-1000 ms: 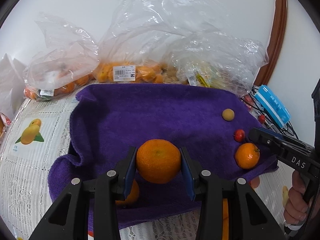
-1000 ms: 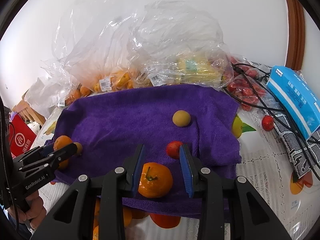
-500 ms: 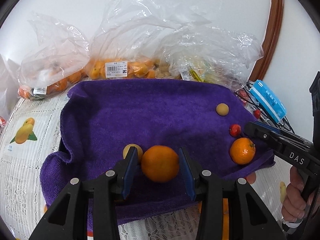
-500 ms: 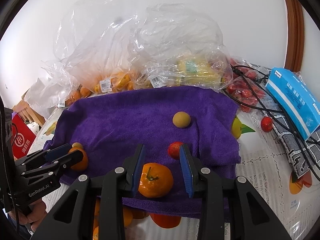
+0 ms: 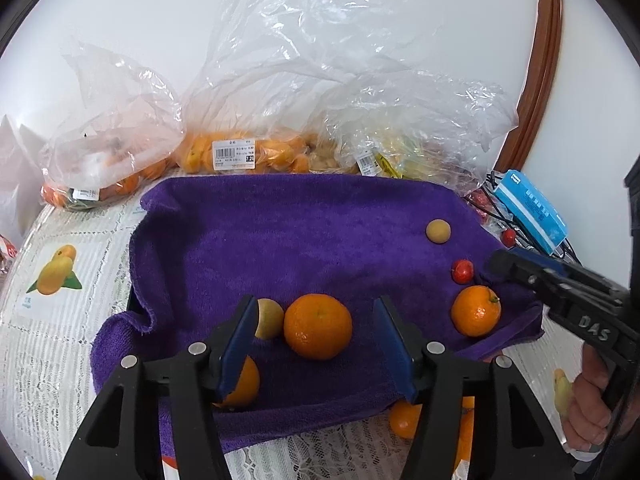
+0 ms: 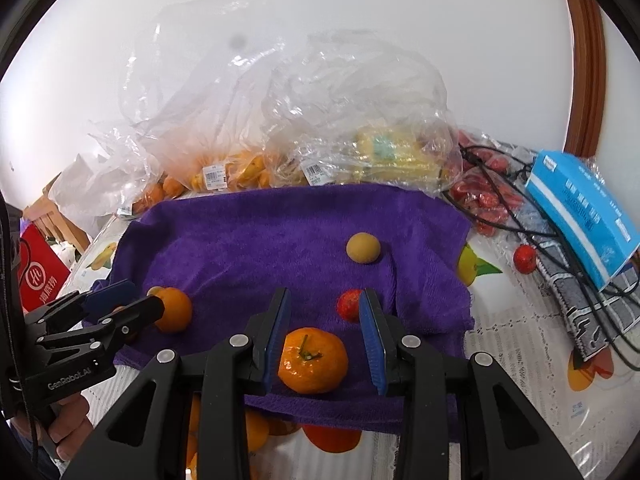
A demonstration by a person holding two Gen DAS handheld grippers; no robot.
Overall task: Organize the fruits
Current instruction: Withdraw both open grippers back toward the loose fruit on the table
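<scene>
The left gripper has its fingers spread, and a large orange sits on the purple towel between them, touching neither pad. A small yellowish fruit lies just beyond the left finger, touching the orange's side, and another orange shows partly behind that finger, lower down on the towel. The right gripper is also spread wide, with a stemmed tangerine resting on the towel between its fingers, clear of both pads. A small red fruit lies just past the tip of its right finger, and a round tan fruit sits farther out on the towel. Beyond the towel's far edge, clear plastic bags of fruit lean against the wall, and a blue box lies far out to the right.
</scene>
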